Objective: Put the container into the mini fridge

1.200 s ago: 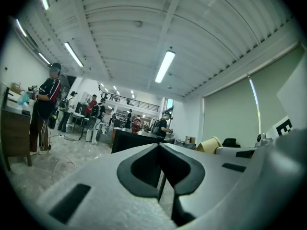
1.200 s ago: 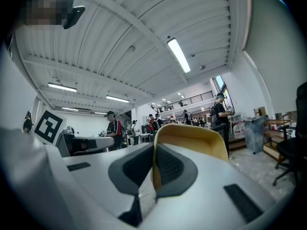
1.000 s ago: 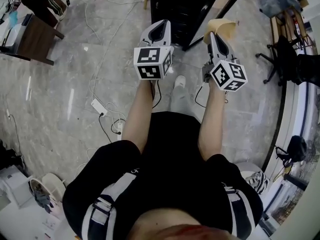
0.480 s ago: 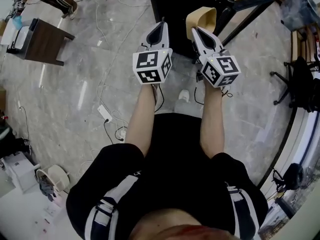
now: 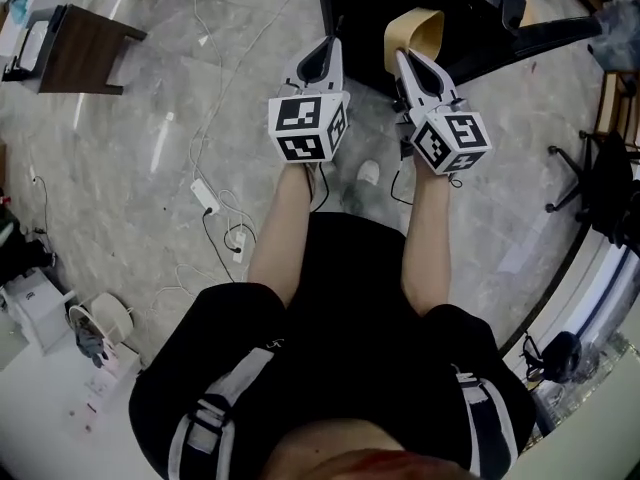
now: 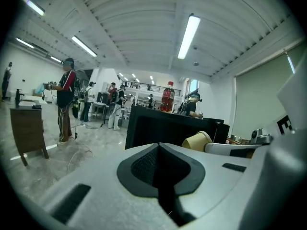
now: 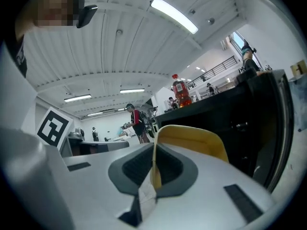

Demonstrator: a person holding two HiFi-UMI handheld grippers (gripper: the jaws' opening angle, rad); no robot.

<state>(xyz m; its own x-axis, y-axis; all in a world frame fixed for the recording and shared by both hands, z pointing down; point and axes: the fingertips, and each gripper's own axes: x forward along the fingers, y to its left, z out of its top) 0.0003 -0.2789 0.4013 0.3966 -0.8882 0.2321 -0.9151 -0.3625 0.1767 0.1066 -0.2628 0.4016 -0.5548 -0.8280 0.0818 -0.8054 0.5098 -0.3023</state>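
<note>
The container is a tan paper cup (image 5: 414,32), pinched by its rim in my right gripper (image 5: 409,60), which is shut on it. In the right gripper view the cup's yellow wall (image 7: 192,140) stands between the closed jaws of the right gripper (image 7: 154,169). My left gripper (image 5: 322,56) is shut with nothing in it; its dark pads (image 6: 160,169) meet. The black mini fridge (image 5: 430,18) stands just ahead of both grippers, its door closed. A red bottle (image 6: 167,97) stands on top of the fridge (image 6: 163,128). The cup (image 6: 197,140) also shows to the right in the left gripper view.
A brown side table (image 5: 70,48) stands far left on the marble floor. Cables and a white power strip (image 5: 205,196) lie on the floor left of my legs. A black office chair (image 5: 600,183) stands at the right. Several people (image 6: 64,99) stand in the background.
Both grippers and the cup have come closer to the black fridge, which now fills more of the top of the head view. The jaws' states are unchanged.
</note>
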